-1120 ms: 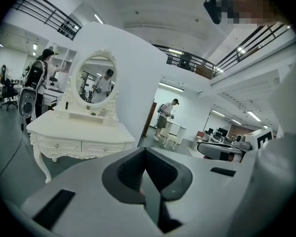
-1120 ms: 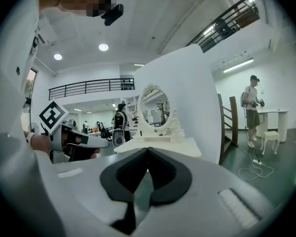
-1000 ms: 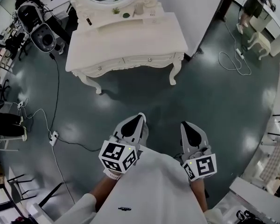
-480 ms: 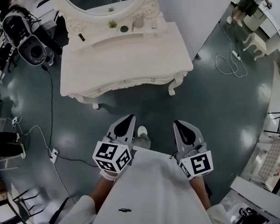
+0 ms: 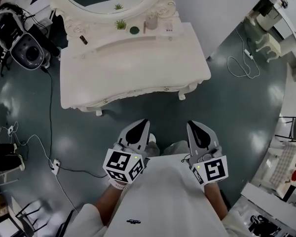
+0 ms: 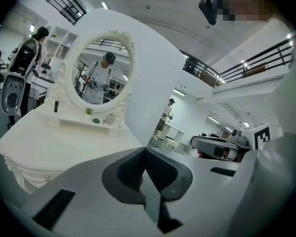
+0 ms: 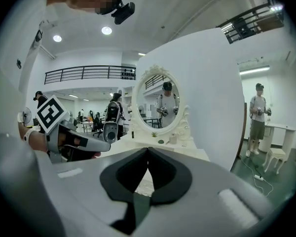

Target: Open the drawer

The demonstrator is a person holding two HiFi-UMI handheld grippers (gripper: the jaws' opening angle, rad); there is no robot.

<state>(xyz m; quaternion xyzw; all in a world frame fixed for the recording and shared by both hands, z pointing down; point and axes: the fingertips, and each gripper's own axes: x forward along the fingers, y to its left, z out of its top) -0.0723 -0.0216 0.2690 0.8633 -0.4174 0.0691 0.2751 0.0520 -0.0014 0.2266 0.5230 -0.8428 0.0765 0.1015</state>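
Plainly, both tools are empty: the left gripper (image 5: 142, 124) and the right gripper (image 5: 193, 125) each have jaws pressed together on nothing. The white carved dressing table with an oval mirror (image 5: 133, 65) stands ahead of both tips, apart from them, and its closed white drawer front (image 5: 138, 95) with a small metal knob (image 6: 47, 178) faces them. Trouble would likely come from reaching that knob with jaws unspread, so the tips knock it rather than straddle it; so small a knob may also slip from the pads, and a hard tug could shake the little green plant (image 5: 120, 24) beyond. Compared with a second earlier, the table lies much nearer the tips; the jaws are as tight as before.
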